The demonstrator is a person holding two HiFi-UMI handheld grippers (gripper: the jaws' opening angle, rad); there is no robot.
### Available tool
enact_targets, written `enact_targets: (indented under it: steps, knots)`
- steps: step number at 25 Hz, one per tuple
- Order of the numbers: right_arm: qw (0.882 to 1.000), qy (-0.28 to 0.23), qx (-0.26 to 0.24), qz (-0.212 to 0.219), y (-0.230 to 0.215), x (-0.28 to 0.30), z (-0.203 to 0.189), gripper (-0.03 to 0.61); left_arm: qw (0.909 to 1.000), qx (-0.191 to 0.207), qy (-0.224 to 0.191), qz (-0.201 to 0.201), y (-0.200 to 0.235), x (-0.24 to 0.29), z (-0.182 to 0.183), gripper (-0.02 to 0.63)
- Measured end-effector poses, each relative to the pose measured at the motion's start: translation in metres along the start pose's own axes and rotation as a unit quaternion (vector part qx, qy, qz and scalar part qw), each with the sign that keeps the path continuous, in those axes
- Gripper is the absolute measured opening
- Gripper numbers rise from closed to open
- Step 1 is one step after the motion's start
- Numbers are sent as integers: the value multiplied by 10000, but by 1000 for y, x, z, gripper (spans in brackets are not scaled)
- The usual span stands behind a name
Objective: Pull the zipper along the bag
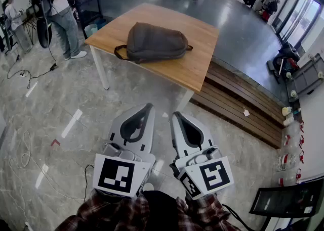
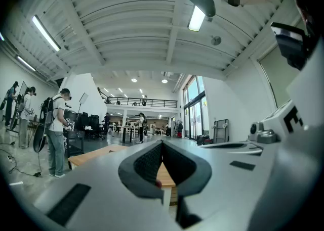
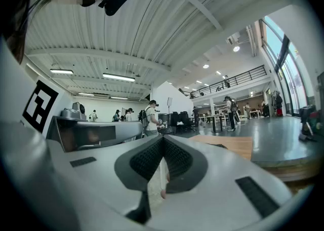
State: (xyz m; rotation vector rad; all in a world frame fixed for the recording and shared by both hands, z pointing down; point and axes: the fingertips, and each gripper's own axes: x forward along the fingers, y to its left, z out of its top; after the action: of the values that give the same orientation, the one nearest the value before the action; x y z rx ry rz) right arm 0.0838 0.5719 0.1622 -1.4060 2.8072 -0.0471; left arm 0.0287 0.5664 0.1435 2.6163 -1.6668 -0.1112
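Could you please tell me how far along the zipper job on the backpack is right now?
Done: nothing visible; the dark grey fabric backpack lies on the light wooden table, its zipper too small to judge. In hand: nothing; the left tongs and right tongs are shut and empty, held low, well short of the table. Left: approach, steady the bag, grip the zipper pull and draw it along.

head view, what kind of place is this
Probably a large open lab or workshop hall: a wooden table with a backpack stands on a polished stone floor, people stand by equipment on the left, and tall glass windows line the right side.
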Motion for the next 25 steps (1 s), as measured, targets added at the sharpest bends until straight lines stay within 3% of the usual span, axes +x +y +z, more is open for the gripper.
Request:
enact_targets:
  steps: [16, 25]
  knots:
    - [9976, -213, -172, -631, -81, 244, 25, 9, 9987, 41, -96, -500, 187, 192, 22, 11]
    - [9956, 152, 87, -919, -152, 337, -6, 9, 9981, -97, 234, -561, 251, 291, -16, 11]
